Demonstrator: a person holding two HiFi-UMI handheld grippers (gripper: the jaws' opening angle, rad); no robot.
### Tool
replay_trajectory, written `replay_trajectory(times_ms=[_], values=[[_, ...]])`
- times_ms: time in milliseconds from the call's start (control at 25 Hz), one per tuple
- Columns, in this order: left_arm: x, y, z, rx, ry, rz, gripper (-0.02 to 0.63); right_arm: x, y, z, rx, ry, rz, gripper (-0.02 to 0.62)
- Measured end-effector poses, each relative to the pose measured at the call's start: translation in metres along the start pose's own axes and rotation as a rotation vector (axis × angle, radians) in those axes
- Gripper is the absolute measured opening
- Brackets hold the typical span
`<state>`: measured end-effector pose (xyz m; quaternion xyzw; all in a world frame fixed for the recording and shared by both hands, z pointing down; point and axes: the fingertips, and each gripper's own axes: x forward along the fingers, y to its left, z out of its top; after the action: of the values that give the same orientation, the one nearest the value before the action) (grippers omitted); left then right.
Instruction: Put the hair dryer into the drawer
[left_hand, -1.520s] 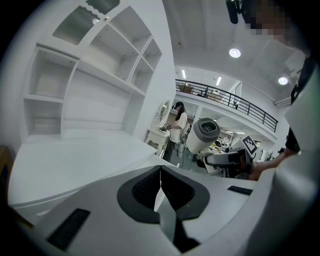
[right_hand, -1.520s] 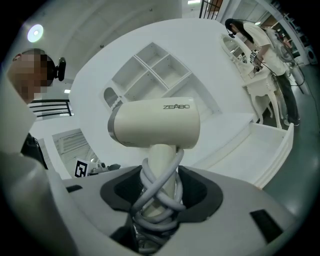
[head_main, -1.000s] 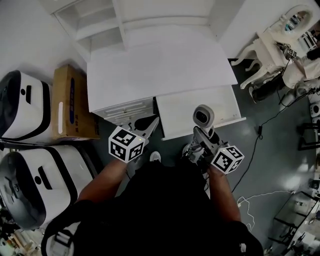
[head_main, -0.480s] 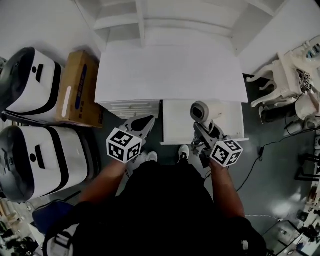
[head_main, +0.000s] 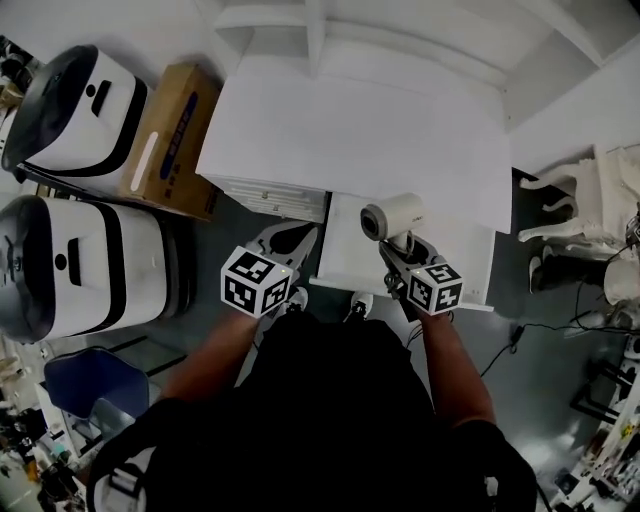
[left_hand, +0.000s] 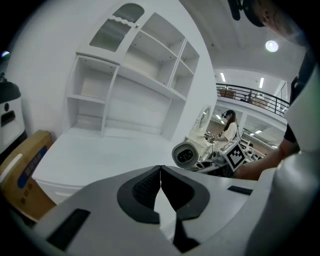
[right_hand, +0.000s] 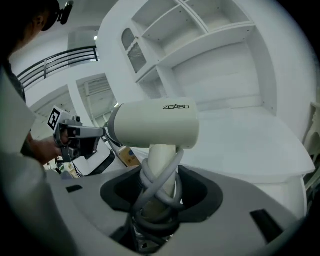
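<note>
Clamping one hair dryer (head_main: 392, 217), right tongs (head_main: 404, 256); left tongs (head_main: 303, 234) closed; one drawer (head_main: 350, 268).

The white hair dryer's (right_hand: 155, 131) handle end is buried under coiled grey cord (right_hand: 145, 192) between the right gripper's (right_hand: 160, 200) jaws. In the head view they hide the middle of the open white drawer (head_main: 345, 252). The brown cardboard box (left_hand: 22, 175) runs off the left gripper view's edge.

I see the hair dryer (right_hand: 152, 125) as smooth, matt cream plastic, its cord (right_hand: 150, 187) grey and rubbery with a slight sheen. The left gripper (left_hand: 160, 172) looks like matt grey plastic with black, finely ribbed pads (left_hand: 142, 190). At upper left of the head view, the box (head_main: 165, 140) is plain brown cardboard. The desk top (head_main: 370, 140) reads smooth, white and painted.
</note>
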<state>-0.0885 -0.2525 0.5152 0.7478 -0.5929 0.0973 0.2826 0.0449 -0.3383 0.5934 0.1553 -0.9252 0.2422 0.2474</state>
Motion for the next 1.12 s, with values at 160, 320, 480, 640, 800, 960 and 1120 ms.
replay_trajectory(times_ms=[160, 320, 480, 640, 800, 960, 1120], values=[[0.009, 0.001, -0.01, -0.033, 0.03, 0.039, 0.011, 0.02, -0.009, -0.015, -0.125, 0.107, 0.028, 0.225], [0.014, 0.003, -0.021, -0.059, 0.061, 0.066, 0.011, 0.042, -0.012, -0.033, -0.268, 0.206, 0.052, 0.225], [0.013, 0.003, -0.027, -0.071, 0.075, 0.08, 0.011, 0.062, -0.021, -0.068, -0.408, 0.347, 0.052, 0.225], [0.012, 0.003, -0.026, -0.069, 0.081, 0.091, 0.011, 0.083, -0.039, -0.099, -0.497, 0.45, 0.058, 0.225], [0.008, 0.007, -0.029, -0.062, 0.089, 0.102, 0.011, 0.101, -0.053, -0.125, -0.54, 0.548, 0.035, 0.225], [0.003, 0.011, -0.033, -0.062, 0.101, 0.112, 0.011, 0.122, -0.065, -0.143, -0.552, 0.608, 0.009, 0.225], [-0.003, 0.017, -0.038, -0.072, 0.106, 0.124, 0.011, 0.136, -0.078, -0.152, -0.536, 0.631, -0.032, 0.225]])
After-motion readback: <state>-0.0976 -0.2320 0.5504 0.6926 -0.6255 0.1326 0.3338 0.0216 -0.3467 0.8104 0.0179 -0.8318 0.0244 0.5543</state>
